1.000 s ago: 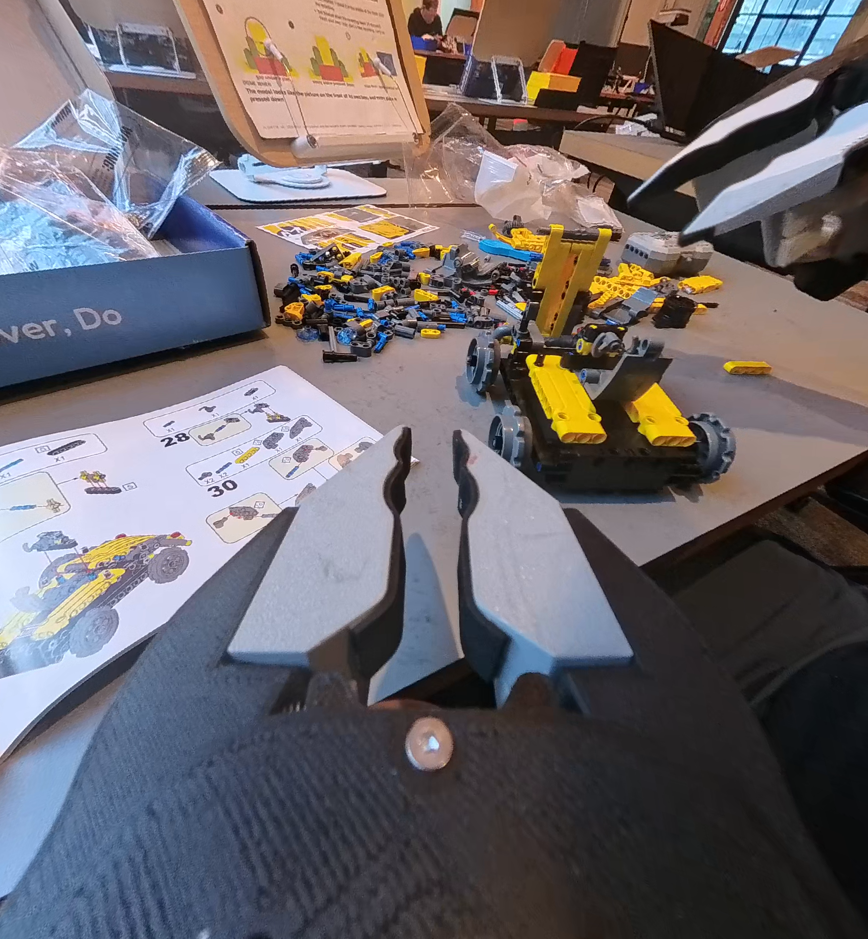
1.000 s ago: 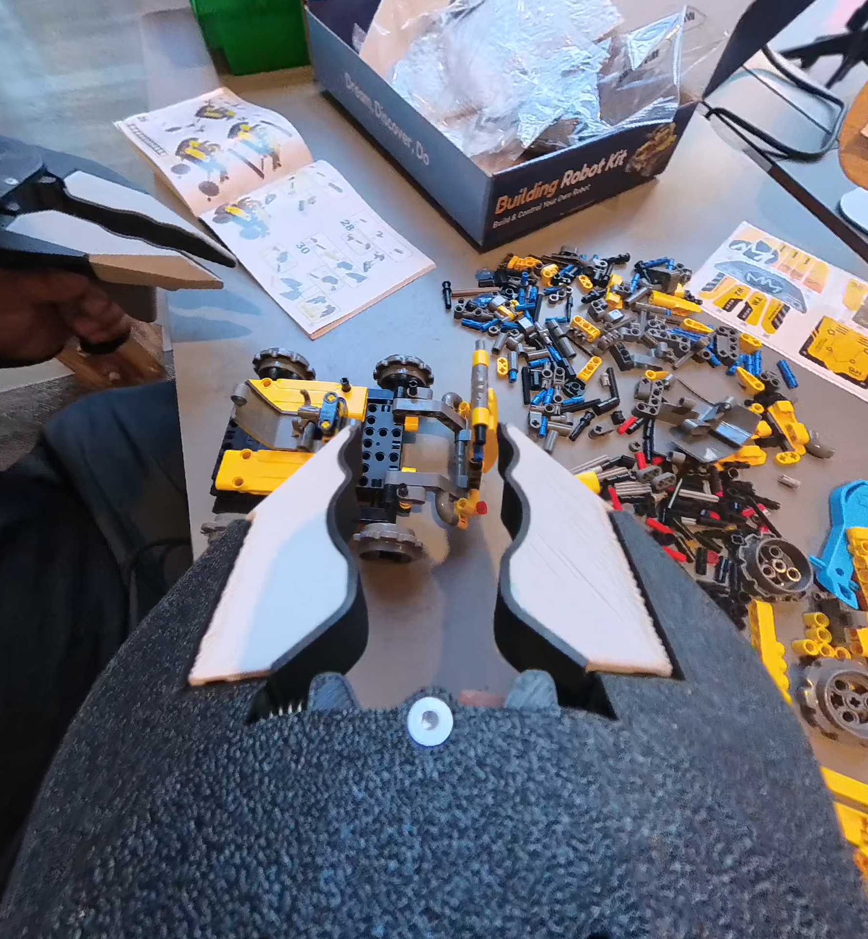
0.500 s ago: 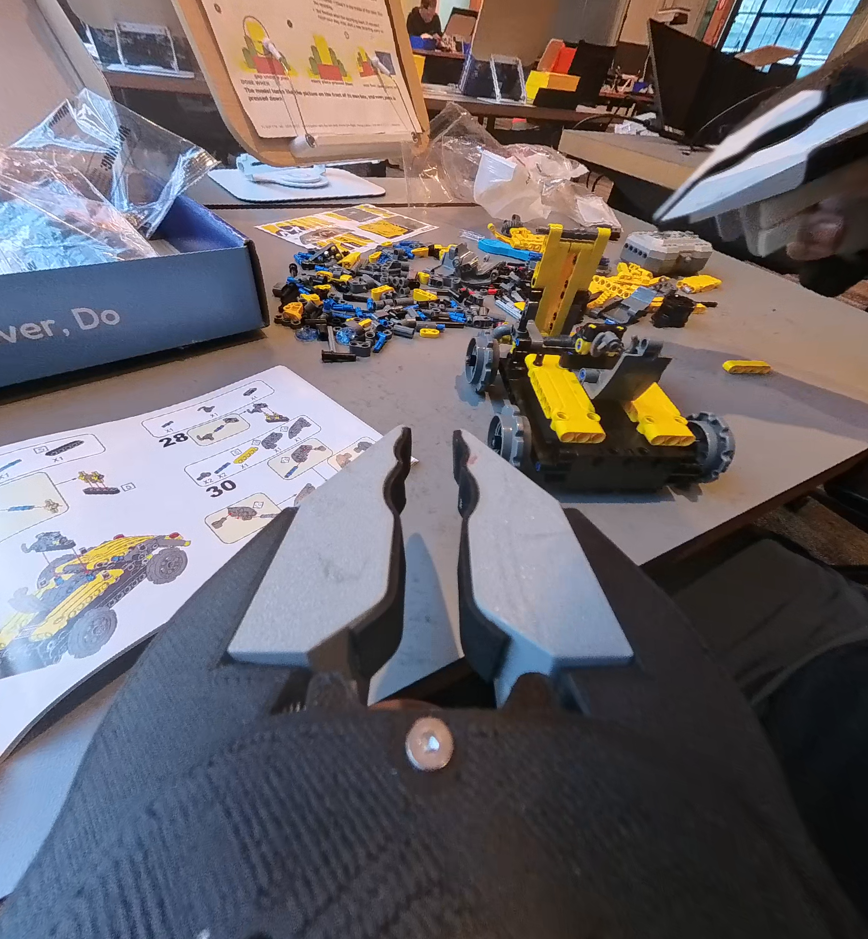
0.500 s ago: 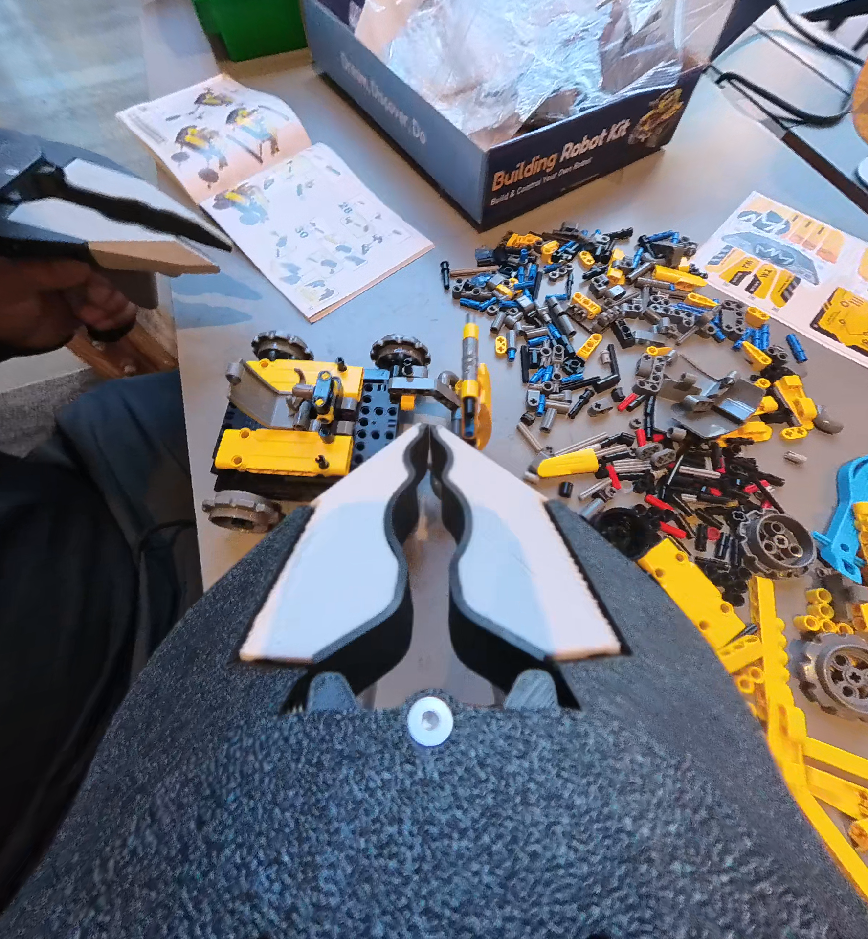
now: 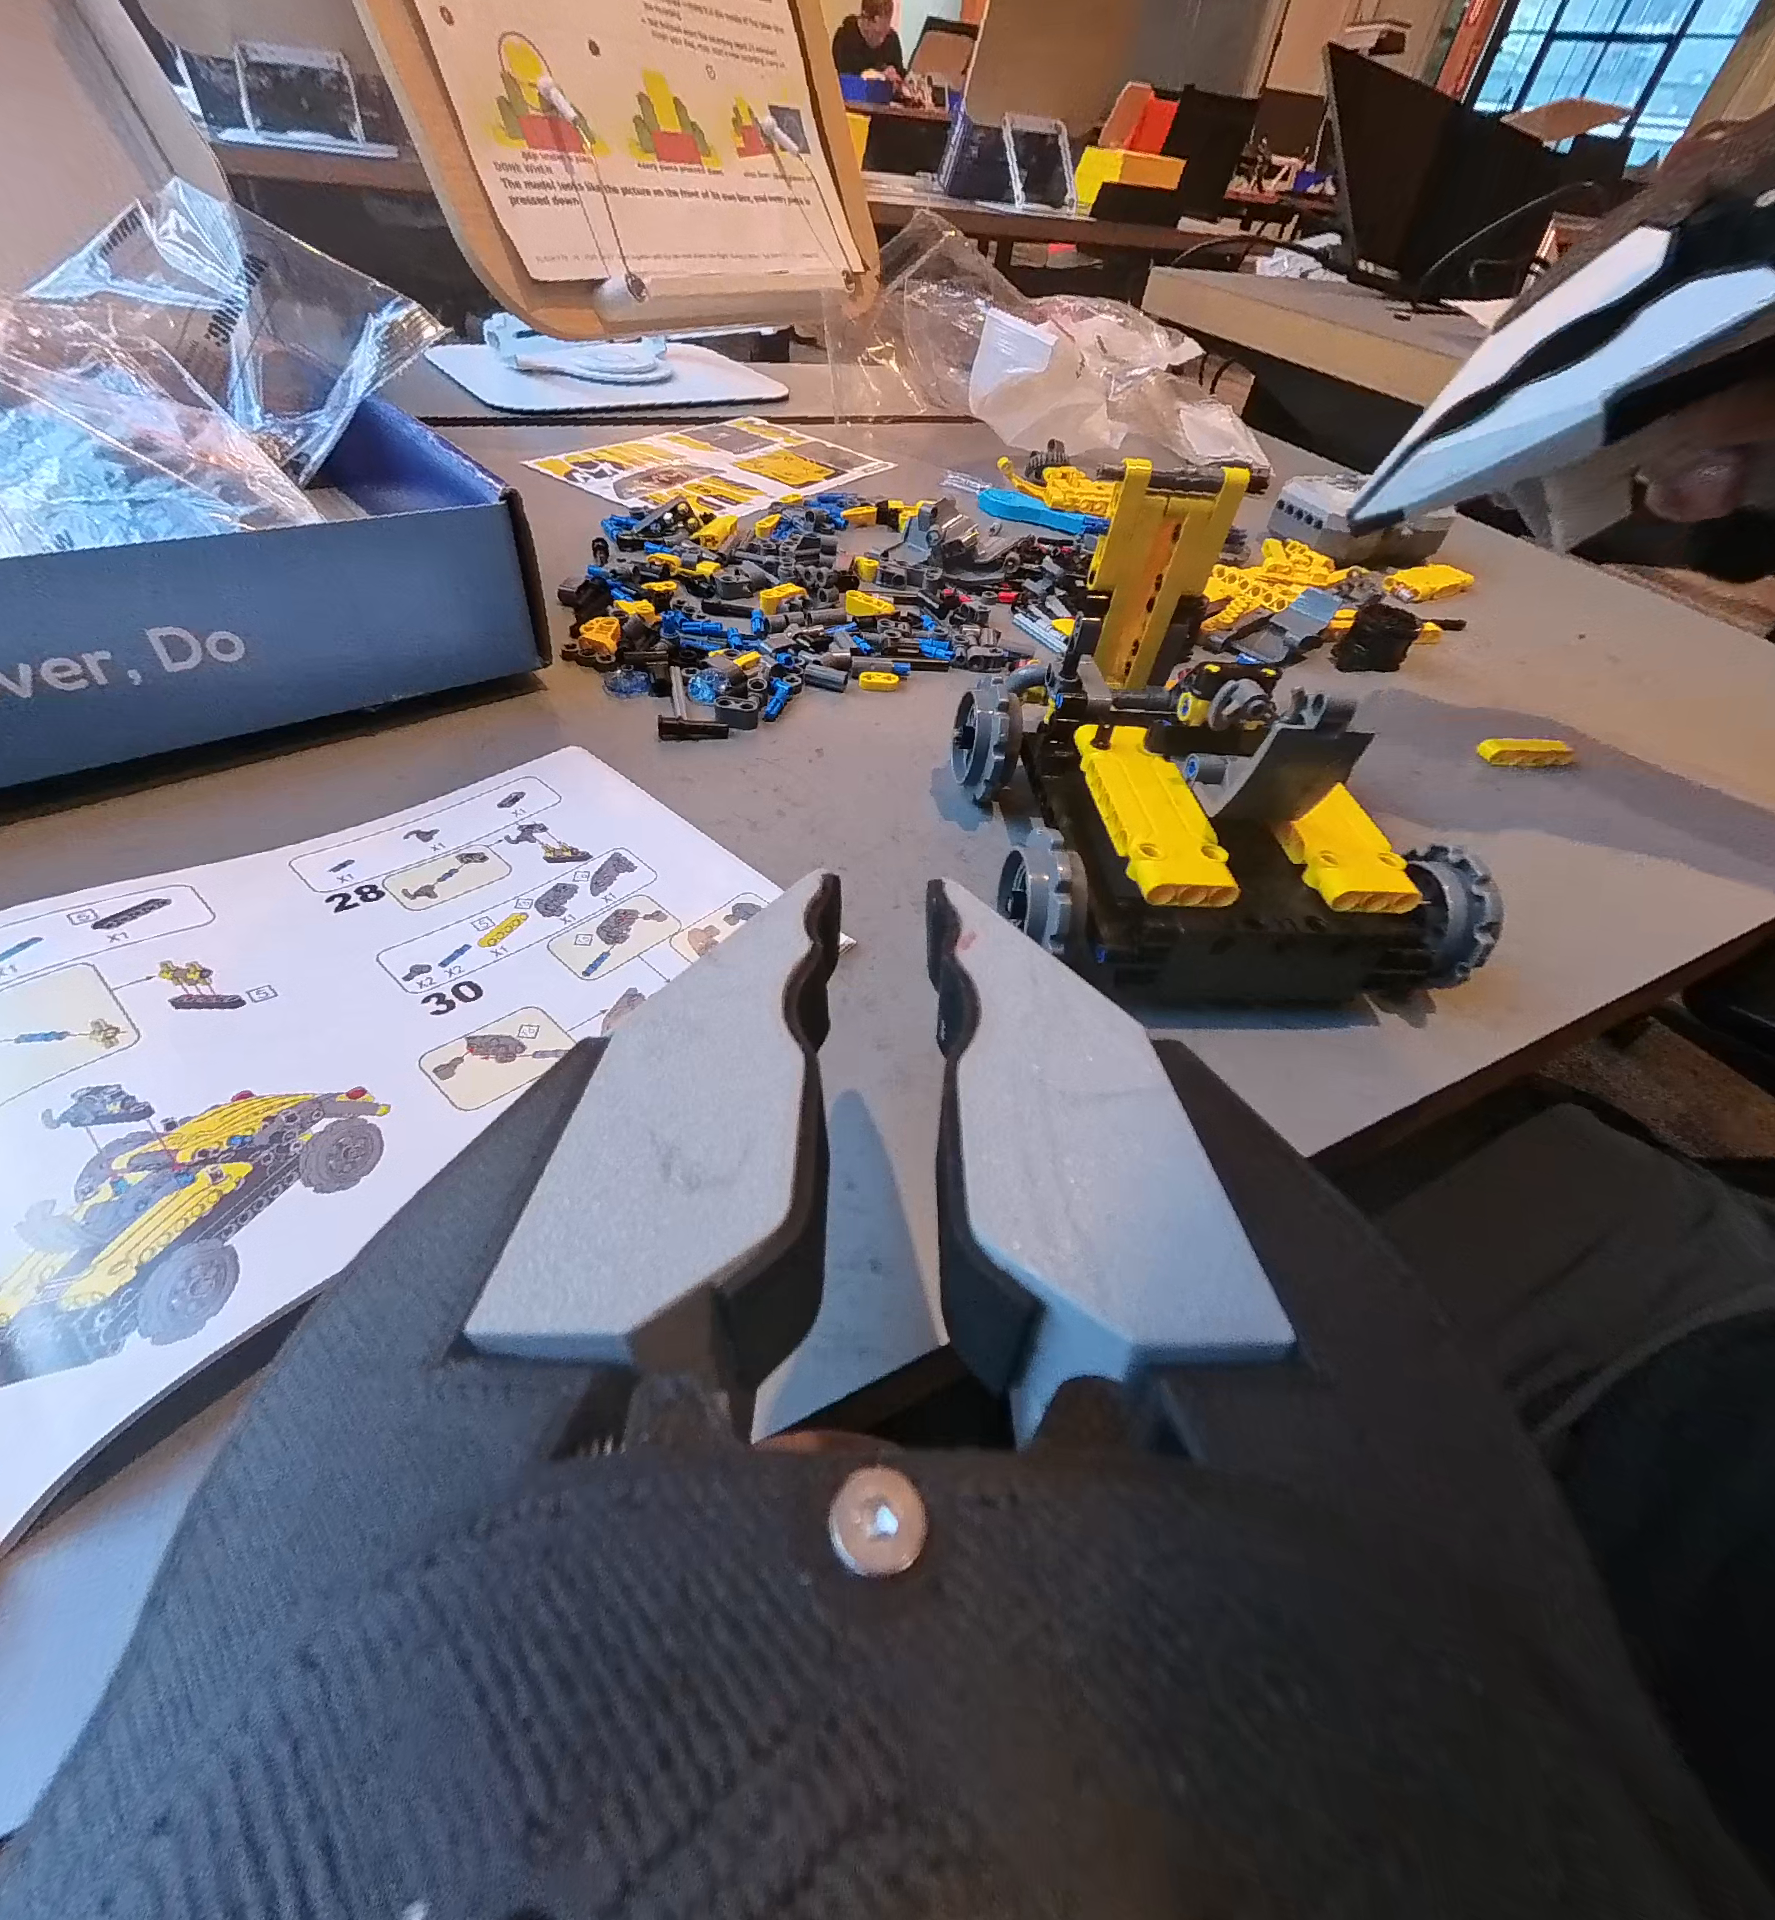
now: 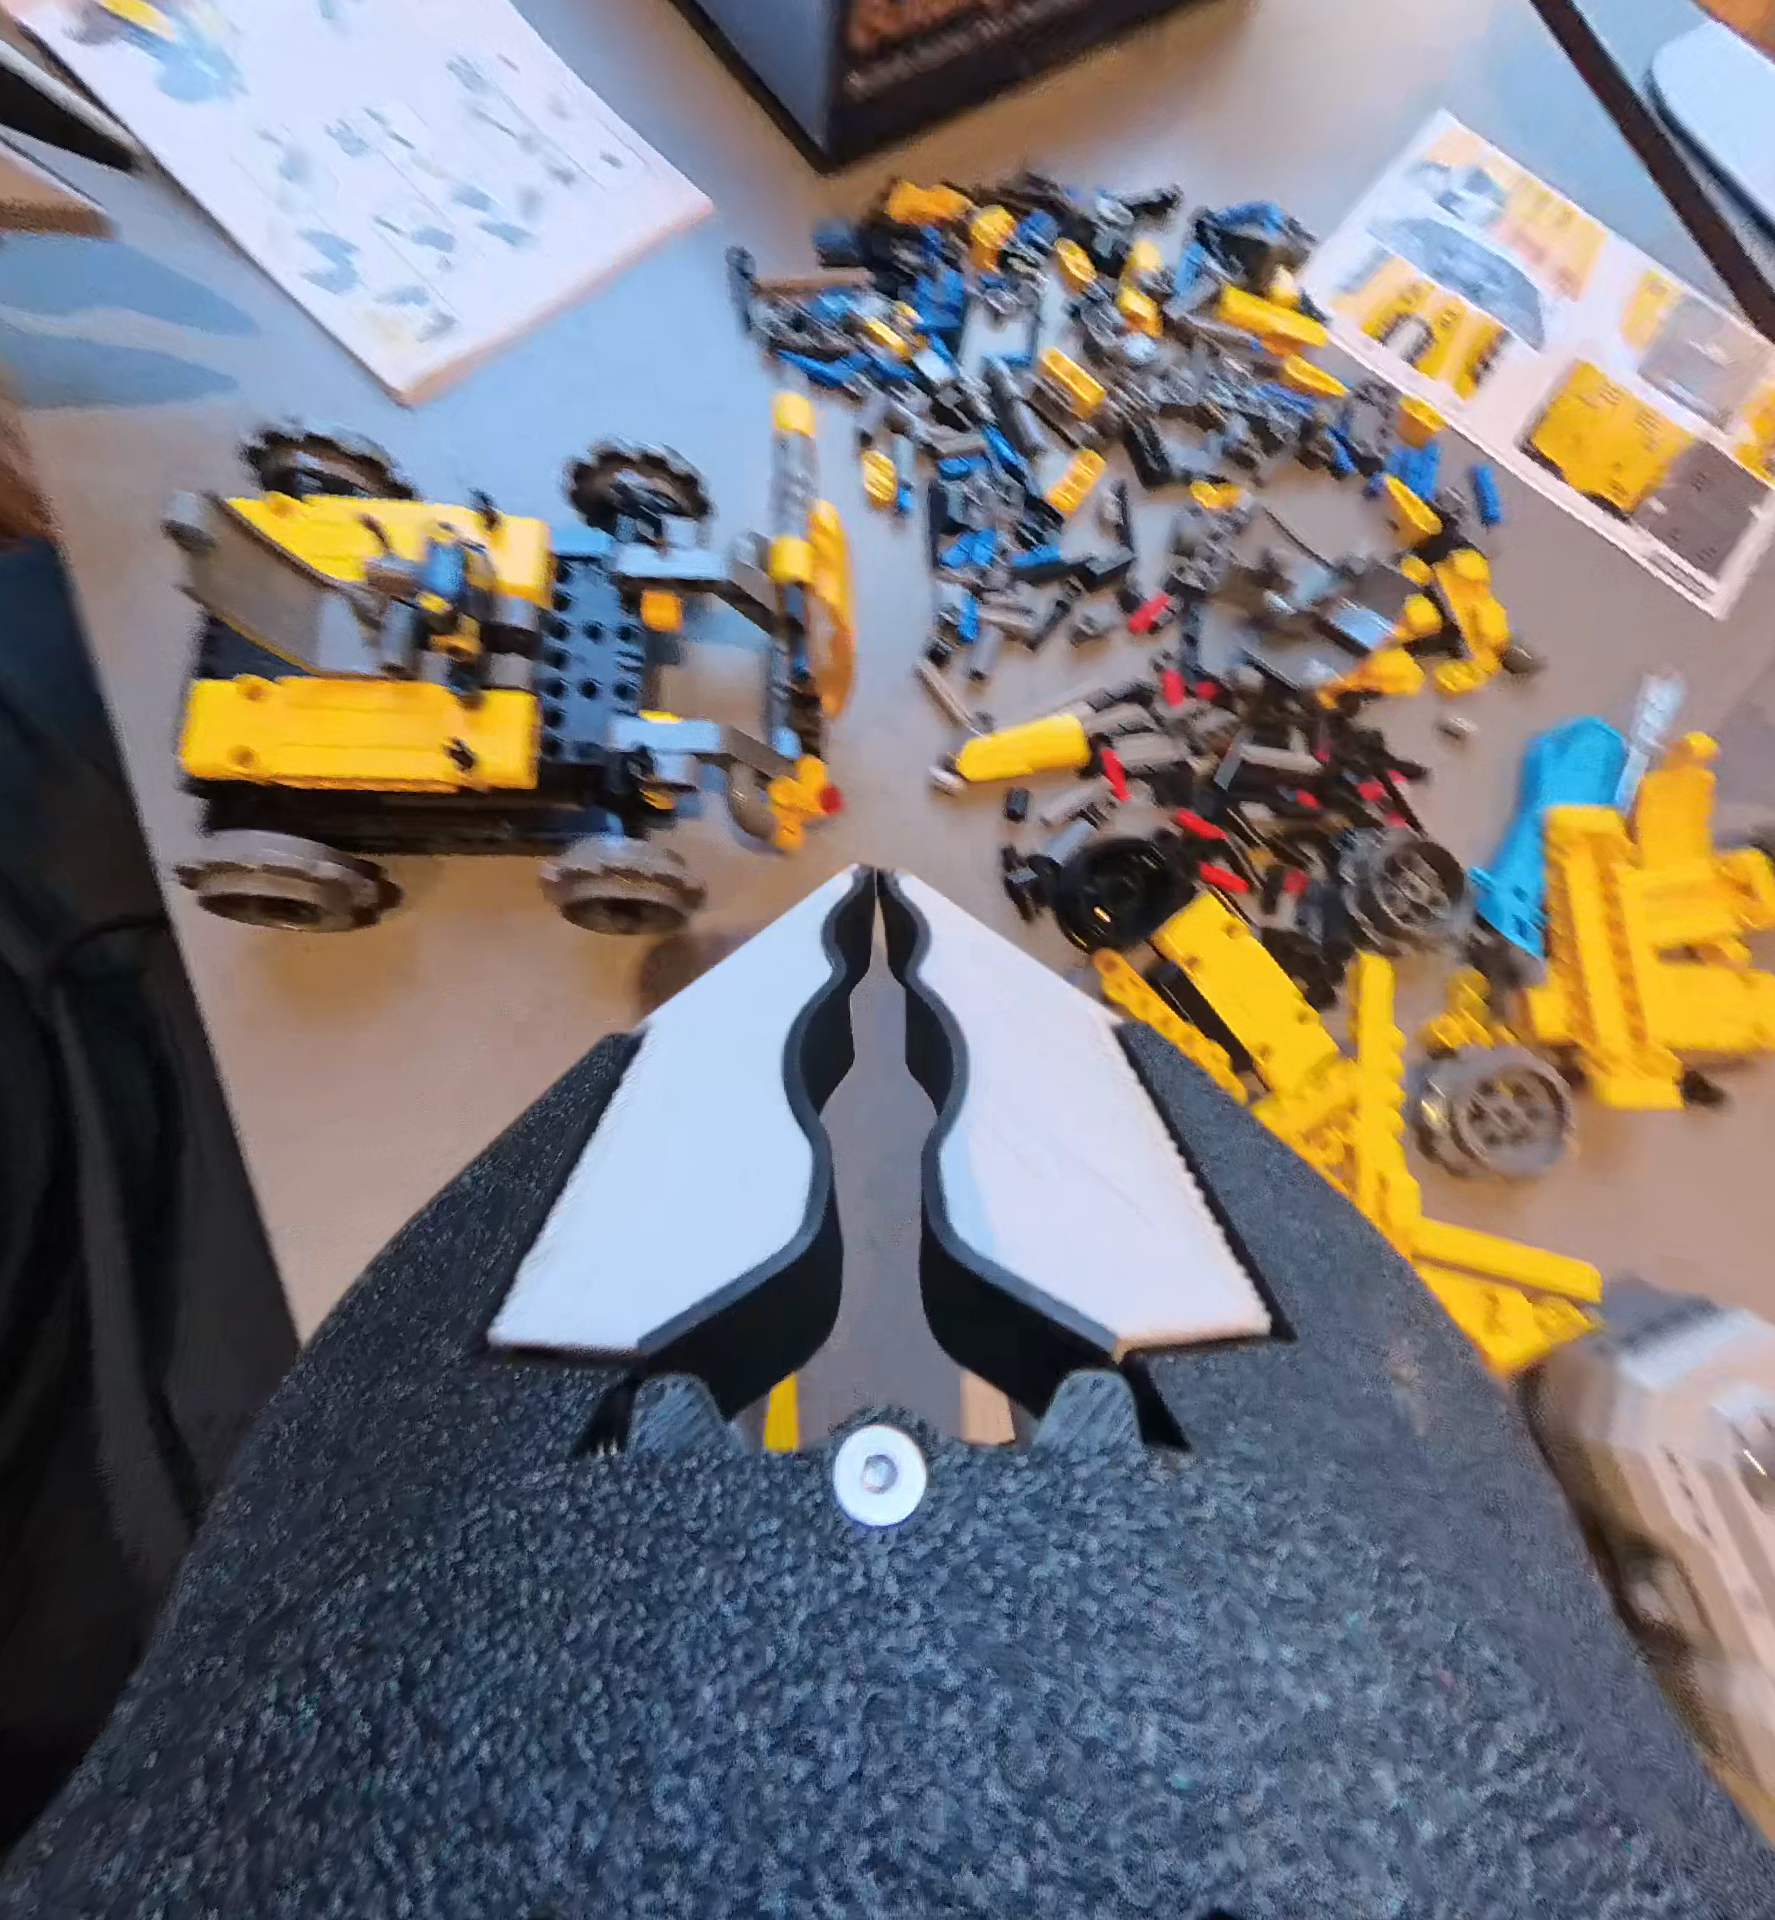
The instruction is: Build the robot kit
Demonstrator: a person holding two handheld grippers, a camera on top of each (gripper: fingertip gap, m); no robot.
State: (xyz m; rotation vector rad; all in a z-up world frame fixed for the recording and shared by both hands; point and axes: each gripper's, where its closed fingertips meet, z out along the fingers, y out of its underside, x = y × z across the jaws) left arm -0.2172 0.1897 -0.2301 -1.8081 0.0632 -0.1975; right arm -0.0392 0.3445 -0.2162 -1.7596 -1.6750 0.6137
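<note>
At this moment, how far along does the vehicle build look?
Done: the yellow and black vehicle stands on four wheels on the grey table, chassis and side panels fitted. In hand: nothing. The right gripper is shut and empty above the table; the left gripper hangs slightly open beside the instruction booklet. Left: the loose parts pile and a yellow beam assembly lie unattached.

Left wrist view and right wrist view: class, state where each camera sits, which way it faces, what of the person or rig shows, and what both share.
Left wrist view: low at the table edge, facing across the instruction booklet toward the model vehicle; left gripper slightly open, right gripper raised upper right.
Right wrist view: high, facing down on the loose parts pile; right gripper shut, empty.
Shared: vehicle, pile, booklet.
</note>
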